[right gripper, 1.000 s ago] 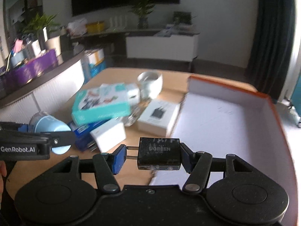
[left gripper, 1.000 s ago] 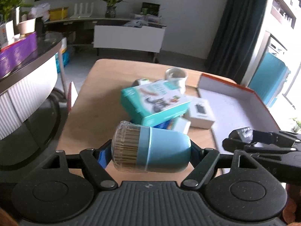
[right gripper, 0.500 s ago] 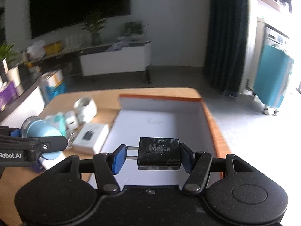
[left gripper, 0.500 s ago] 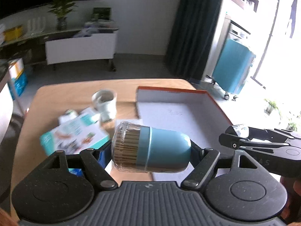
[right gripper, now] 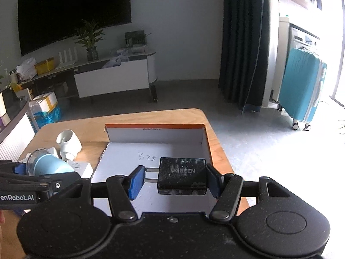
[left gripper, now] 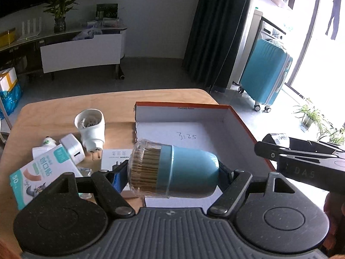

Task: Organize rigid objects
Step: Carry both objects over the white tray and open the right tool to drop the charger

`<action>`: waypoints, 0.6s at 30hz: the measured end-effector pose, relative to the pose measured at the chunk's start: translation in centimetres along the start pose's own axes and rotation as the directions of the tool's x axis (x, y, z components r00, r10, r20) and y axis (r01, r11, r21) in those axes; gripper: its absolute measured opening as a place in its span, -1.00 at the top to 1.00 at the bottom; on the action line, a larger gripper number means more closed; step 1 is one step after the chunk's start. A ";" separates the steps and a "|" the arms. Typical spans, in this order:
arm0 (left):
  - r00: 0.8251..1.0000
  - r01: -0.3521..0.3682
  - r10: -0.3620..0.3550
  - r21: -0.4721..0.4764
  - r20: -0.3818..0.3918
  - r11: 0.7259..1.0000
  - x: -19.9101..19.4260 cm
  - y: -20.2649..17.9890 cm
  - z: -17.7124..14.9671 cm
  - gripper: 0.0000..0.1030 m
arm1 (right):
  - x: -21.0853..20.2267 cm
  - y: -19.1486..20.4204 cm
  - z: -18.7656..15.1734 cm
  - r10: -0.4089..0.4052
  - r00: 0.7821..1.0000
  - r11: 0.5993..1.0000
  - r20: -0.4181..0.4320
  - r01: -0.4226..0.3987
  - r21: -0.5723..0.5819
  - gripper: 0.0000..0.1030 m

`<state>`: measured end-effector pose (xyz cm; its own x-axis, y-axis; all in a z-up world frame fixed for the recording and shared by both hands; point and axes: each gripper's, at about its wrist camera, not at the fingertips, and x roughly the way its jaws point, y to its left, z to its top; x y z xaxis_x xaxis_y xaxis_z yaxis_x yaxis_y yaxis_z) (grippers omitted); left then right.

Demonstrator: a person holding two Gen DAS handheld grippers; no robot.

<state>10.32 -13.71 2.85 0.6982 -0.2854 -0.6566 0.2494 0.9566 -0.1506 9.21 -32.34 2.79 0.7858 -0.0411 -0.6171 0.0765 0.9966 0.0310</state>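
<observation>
My left gripper [left gripper: 172,172] is shut on a blue toothpick jar [left gripper: 174,171] lying sideways, held above the near left edge of the orange-rimmed white box [left gripper: 183,133]. The jar also shows in the right wrist view [right gripper: 48,165]. My right gripper [right gripper: 174,180] is shut on a black UGREEN charger [right gripper: 182,179], held by its prongs and body above the box's floor [right gripper: 151,151]. The right gripper shows at the right of the left wrist view [left gripper: 301,159].
On the wooden table [left gripper: 64,112] left of the box lie a white round plug adapter [left gripper: 91,127], a small white charger [left gripper: 72,147], a teal bandage box [left gripper: 41,172] and a white carton [left gripper: 115,157]. A teal suitcase [left gripper: 267,75] stands on the floor beyond.
Both grippers have swung right from the clutter and now hover over the open box, each still holding its object.
</observation>
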 end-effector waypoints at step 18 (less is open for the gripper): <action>0.999 -0.024 0.024 0.004 -0.046 1.000 5.1 -0.9 2.4 -0.55 | 8.4 -0.3 3.1 -0.004 0.995 1.000 -0.098 0.004 0.006 -0.41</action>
<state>15.23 -16.13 1.42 0.6722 -0.2594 -0.6934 0.2357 0.9629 -0.1318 17.69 -33.22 0.05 0.7213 -0.0375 -0.6916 0.0838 0.9959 0.0333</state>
